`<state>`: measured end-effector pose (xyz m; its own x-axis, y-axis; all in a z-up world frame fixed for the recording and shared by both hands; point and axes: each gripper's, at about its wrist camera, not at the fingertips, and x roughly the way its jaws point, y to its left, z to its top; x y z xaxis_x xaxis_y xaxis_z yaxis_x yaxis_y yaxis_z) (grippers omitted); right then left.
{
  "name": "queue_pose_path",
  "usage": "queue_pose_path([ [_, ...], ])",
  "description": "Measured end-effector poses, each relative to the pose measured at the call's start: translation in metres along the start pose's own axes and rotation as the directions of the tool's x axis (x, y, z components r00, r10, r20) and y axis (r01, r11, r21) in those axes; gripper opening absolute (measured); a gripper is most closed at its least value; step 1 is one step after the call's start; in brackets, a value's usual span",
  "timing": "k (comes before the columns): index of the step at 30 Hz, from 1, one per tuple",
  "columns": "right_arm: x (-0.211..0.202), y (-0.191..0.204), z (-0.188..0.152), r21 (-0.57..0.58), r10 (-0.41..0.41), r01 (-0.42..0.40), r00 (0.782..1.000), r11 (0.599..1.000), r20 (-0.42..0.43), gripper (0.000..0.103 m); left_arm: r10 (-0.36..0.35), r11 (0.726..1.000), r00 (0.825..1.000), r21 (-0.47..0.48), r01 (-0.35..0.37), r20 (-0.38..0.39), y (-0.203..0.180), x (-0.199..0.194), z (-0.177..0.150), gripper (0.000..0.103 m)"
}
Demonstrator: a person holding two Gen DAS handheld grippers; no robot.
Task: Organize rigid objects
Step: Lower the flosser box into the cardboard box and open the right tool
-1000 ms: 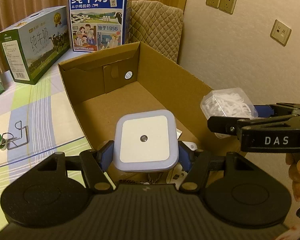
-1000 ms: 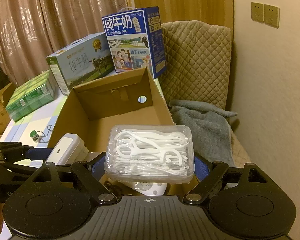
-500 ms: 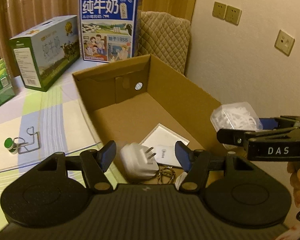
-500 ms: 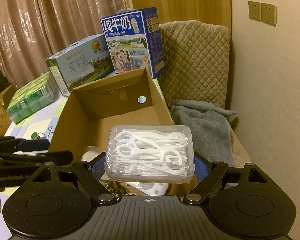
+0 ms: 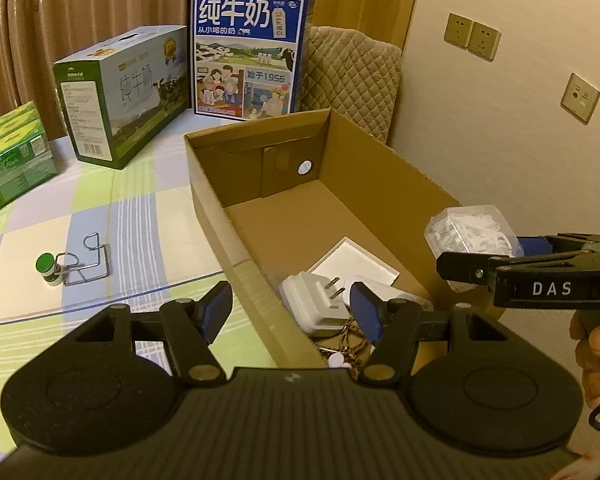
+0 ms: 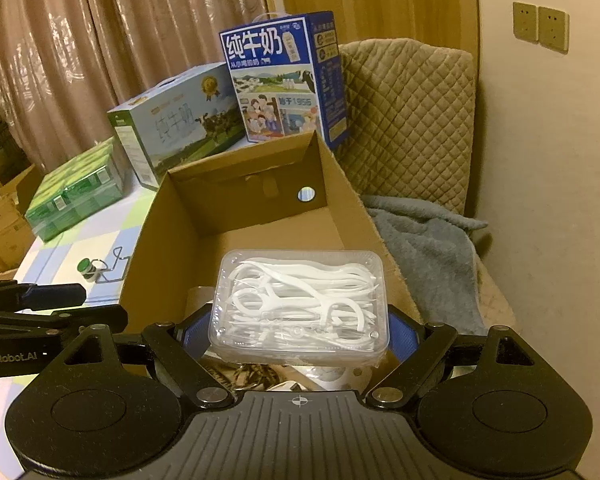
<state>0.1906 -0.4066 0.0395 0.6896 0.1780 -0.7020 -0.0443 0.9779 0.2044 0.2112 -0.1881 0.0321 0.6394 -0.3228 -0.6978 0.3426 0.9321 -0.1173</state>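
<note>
A white plug-in night light (image 5: 316, 304) lies on its side, prongs up, in the near end of the open cardboard box (image 5: 380, 160). My left gripper (image 5: 290, 296) hangs over the box's near left wall, open, with nothing between its blue pads. My right gripper (image 6: 300, 332) is shut on a clear plastic case of white floss picks (image 6: 300, 300) and holds it above the box's near right side. The same case (image 5: 472, 228) shows at the right of the left wrist view.
A flat white card (image 5: 352, 260) and a braided cord lie in the box beside the night light. On the checked cloth stand a green-capped bottle (image 5: 50, 268), a wire holder (image 5: 88, 260) and several milk cartons (image 5: 248, 52). A quilted chair (image 6: 412, 112) with a grey blanket flanks the box.
The night light has left my left gripper's pads and dropped into the box. The left gripper has then drawn back to the left. The right gripper keeps still with the floss case.
</note>
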Motion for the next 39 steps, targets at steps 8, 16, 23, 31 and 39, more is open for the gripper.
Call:
queue_pose_path([
  [8,0.010,0.003,-0.003,0.000,-0.001,0.001,1.000,1.000,-0.021,0.083,0.000,1.000,1.000,-0.011,0.000,-0.002,0.005,0.000,-0.003,0.060],
  [16,0.020,0.003,-0.003,0.016,0.019,-0.019,0.999,1.000,-0.028,0.083,0.000,1.000,1.000,-0.023,0.000,-0.008,0.008,0.003,-0.008,0.060],
  [23,0.009,0.000,0.000,0.059,0.057,-0.060,0.998,0.997,0.038,0.084,0.022,0.999,1.000,-0.044,-0.022,-0.008,0.013,-0.004,-0.014,0.060],
  [31,-0.015,0.008,0.001,0.046,0.047,-0.049,0.998,0.998,0.050,0.084,0.022,0.996,1.000,-0.083,-0.022,0.000,0.014,-0.023,-0.024,0.061],
  [39,-0.046,0.024,-0.007,0.034,0.031,-0.033,0.997,0.999,0.069,0.084,0.027,0.994,1.000,-0.107,-0.026,0.006,0.014,-0.053,-0.041,0.061],
])
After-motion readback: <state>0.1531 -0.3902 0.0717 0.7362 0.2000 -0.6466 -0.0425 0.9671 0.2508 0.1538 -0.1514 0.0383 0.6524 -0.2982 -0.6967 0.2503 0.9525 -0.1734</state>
